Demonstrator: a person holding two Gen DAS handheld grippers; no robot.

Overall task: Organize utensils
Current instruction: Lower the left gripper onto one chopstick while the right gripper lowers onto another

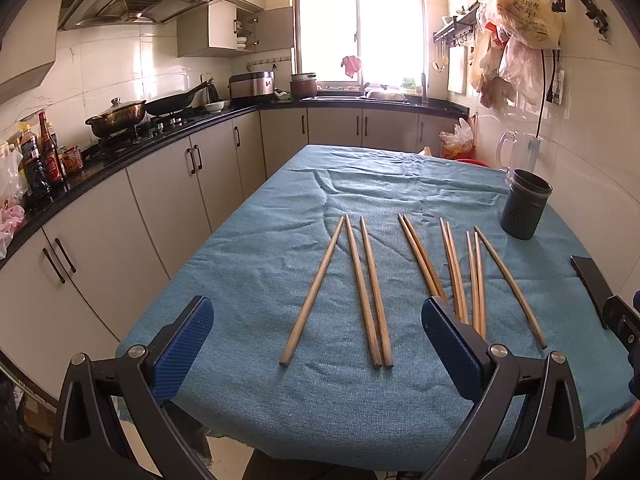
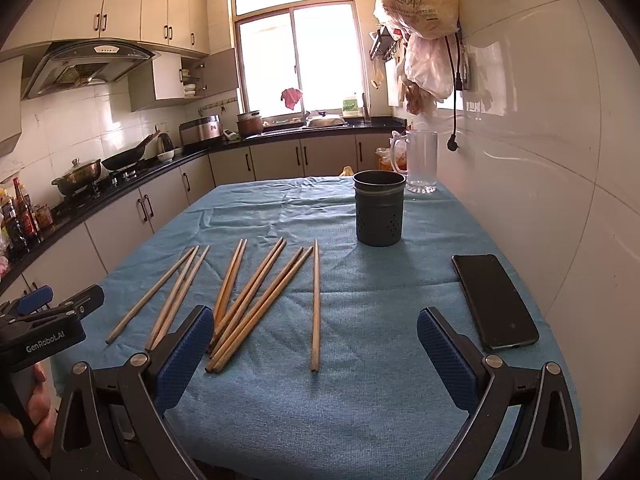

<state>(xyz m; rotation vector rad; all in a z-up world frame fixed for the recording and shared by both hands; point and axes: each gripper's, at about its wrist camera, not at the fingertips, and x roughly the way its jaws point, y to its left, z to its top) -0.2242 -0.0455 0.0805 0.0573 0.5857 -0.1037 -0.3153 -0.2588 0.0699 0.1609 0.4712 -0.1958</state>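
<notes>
Ten chopsticks (image 2: 316,304) lie between holder (image 2: 379,210) and phone (image 2: 494,302).

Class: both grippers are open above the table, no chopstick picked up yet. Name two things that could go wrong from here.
1. The wooden chopsticks lie bunched and crossing, so one pinch might drag neighbours.
2. The dark perforated cylindrical holder stands loose on wrinkled blue cloth; an off-centre drop could tip it toward the black phone.

Kitchen, daylight. Bright, overexposed sliding window (image 1: 358,30) top centre. Beige cabinets under black L-shaped countertop (image 1: 168,128) along left. Steel range hood (image 1: 132,0) upper left. Glossy white tiled wall (image 2: 540,128) at right.
</notes>
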